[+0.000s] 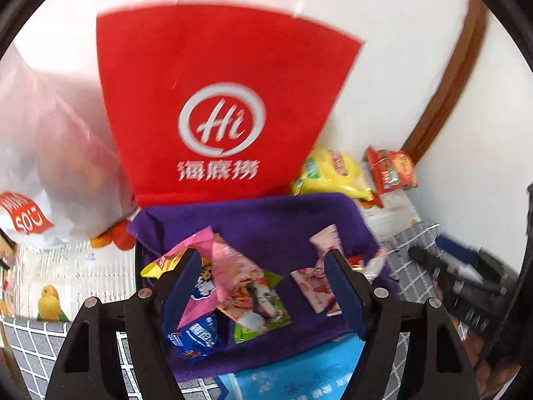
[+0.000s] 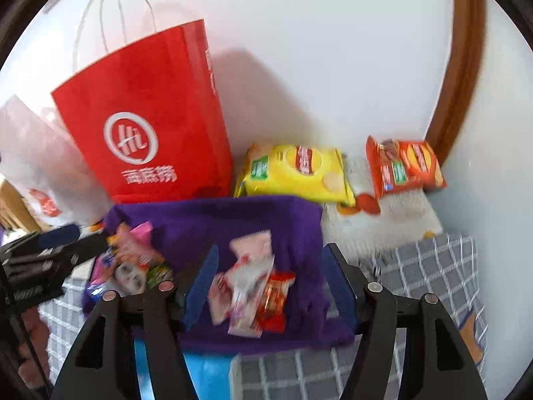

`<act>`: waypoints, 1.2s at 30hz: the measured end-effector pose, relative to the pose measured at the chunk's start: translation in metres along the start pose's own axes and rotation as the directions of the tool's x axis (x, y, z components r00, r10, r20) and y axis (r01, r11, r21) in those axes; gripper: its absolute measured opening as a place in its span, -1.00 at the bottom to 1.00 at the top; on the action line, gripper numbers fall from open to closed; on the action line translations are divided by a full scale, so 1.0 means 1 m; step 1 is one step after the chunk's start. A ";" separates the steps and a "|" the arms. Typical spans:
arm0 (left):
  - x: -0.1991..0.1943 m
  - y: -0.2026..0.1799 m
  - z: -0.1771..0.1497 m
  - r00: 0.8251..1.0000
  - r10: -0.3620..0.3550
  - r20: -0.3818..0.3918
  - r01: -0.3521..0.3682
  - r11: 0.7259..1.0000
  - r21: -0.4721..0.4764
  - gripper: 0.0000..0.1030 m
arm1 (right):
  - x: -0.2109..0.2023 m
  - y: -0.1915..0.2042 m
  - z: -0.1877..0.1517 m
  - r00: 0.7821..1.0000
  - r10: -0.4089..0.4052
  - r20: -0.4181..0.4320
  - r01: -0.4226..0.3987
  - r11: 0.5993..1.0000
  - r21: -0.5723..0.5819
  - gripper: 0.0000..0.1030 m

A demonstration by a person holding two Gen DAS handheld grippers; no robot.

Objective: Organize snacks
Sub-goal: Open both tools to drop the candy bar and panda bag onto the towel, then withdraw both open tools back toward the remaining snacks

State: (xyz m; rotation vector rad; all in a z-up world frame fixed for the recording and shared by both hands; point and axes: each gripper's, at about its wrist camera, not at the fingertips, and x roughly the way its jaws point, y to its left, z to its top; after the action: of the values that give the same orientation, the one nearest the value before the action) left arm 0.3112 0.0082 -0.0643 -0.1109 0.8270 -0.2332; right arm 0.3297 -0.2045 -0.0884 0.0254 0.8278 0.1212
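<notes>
A purple cloth [image 1: 266,220] [image 2: 253,220] holds several small snack packets. In the left wrist view my left gripper [image 1: 263,276] is open and empty above a pink and green packet [image 1: 246,286], with a blue packet [image 1: 196,336] at its left finger and pink strawberry packets [image 1: 316,286] at its right. In the right wrist view my right gripper [image 2: 269,273] is open and empty above pink packets [image 2: 246,280] and a red packet [image 2: 274,300]. The left gripper [image 2: 43,256] shows at that view's left edge. A red paper bag [image 1: 220,110] [image 2: 146,123] stands behind the cloth.
A yellow chip bag [image 2: 296,173] [image 1: 329,173] and an orange chip bag [image 2: 403,166] [image 1: 391,170] lie by the white wall to the right. A white plastic bag [image 1: 43,153] [image 2: 36,173] stands left of the red bag. A grey checked cloth [image 2: 429,266] covers the table's right side.
</notes>
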 end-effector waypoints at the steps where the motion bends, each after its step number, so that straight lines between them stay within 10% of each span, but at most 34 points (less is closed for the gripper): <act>1: -0.007 -0.003 0.000 1.000 -0.014 0.016 0.014 1.000 0.010 0.44 | -0.006 -0.001 -0.006 1.000 0.010 -0.009 -0.010 1.000 0.009 0.25; 8: -0.055 -0.023 -0.032 1.000 -0.021 0.019 0.020 0.999 0.050 0.44 | -0.054 -0.004 -0.053 0.992 -0.124 -0.007 0.124 0.992 0.003 0.44; 36: -0.184 -0.023 -0.157 0.997 0.056 0.046 -0.056 0.998 -0.006 0.45 | -0.175 0.016 -0.172 0.994 0.036 0.102 -0.038 0.999 0.012 0.56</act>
State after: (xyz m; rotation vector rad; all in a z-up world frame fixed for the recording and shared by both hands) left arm 0.0712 0.0310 -0.0342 -0.0965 0.7841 -0.1754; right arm 0.0850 -0.2134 -0.0753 0.0598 0.7268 0.1476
